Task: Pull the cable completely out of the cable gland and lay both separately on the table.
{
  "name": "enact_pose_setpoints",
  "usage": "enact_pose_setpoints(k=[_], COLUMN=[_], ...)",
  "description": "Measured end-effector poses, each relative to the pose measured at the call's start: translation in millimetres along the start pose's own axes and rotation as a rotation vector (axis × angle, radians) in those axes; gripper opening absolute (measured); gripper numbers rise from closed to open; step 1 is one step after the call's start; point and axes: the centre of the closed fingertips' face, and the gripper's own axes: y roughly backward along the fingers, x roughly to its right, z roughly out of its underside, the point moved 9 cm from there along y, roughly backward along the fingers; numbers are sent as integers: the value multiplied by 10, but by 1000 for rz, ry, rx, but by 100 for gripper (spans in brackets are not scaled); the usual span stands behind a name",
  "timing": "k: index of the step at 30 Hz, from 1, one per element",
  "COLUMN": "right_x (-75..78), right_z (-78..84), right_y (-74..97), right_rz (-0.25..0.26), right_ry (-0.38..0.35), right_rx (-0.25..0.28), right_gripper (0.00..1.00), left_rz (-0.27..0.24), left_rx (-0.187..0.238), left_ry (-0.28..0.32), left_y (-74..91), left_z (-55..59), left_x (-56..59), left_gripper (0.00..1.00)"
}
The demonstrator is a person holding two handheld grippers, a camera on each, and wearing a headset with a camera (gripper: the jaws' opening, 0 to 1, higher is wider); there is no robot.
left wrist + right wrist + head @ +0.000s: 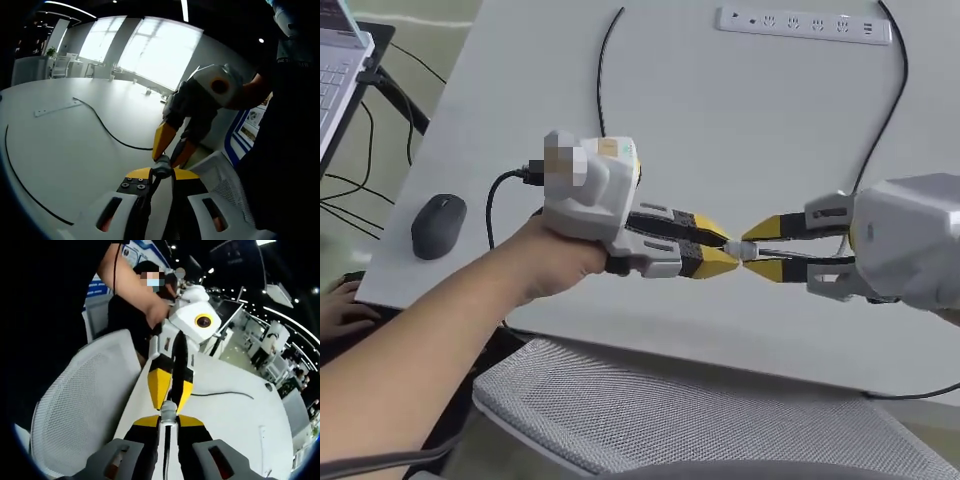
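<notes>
White tabletop (720, 120) in an office with bright windows behind.

Item 1: small grey-white cable gland (745, 249), held in the air above the table's near edge, between two gripper tips.

Item 2: thin black cable (165, 447). One end meets the gland and the rest runs back between the right gripper's jaws. How far it sits inside the gland cannot be told.

Item 3: left gripper (728, 253), white body with yellow-tipped jaws pressed together on one end of the cable gland. A bare hand (555, 262) grasps it.

Item 4: right gripper (758, 250), same make, facing the left one tip to tip. Its jaws are narrowed to a V and nip the gland's opposite end.

Surroundings:
- White mesh-back chair (670, 420), just beside the near edge, below the grippers.
- Black computer mouse (438, 225), near the left edge.
- White multi-socket power strip (805, 22), along the far edge.
- Loose black lead (605, 60), lying on the far half of the table, well apart from the gland.
- Silver laptop (335, 60), beyond the left edge.
</notes>
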Motion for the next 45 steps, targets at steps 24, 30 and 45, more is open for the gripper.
enact_pose_setpoints(k=[24, 30, 45], right_x=[297, 278, 246], right_z=[403, 461, 453], right_y=[-6, -79, -122], right_rz=[-504, -614, -691], right_ry=[-1256, -1388, -1410], right_rx=[194, 253, 249], right_gripper=[29, 28, 9], left_rz=[-12, -12, -10], left_rx=[-58, -59, -69], left_ry=[-211, -242, -274], left_y=[15, 17, -12], left_z=[-51, -81, -83], left_x=[105, 99, 57], left_gripper=[15, 15, 15])
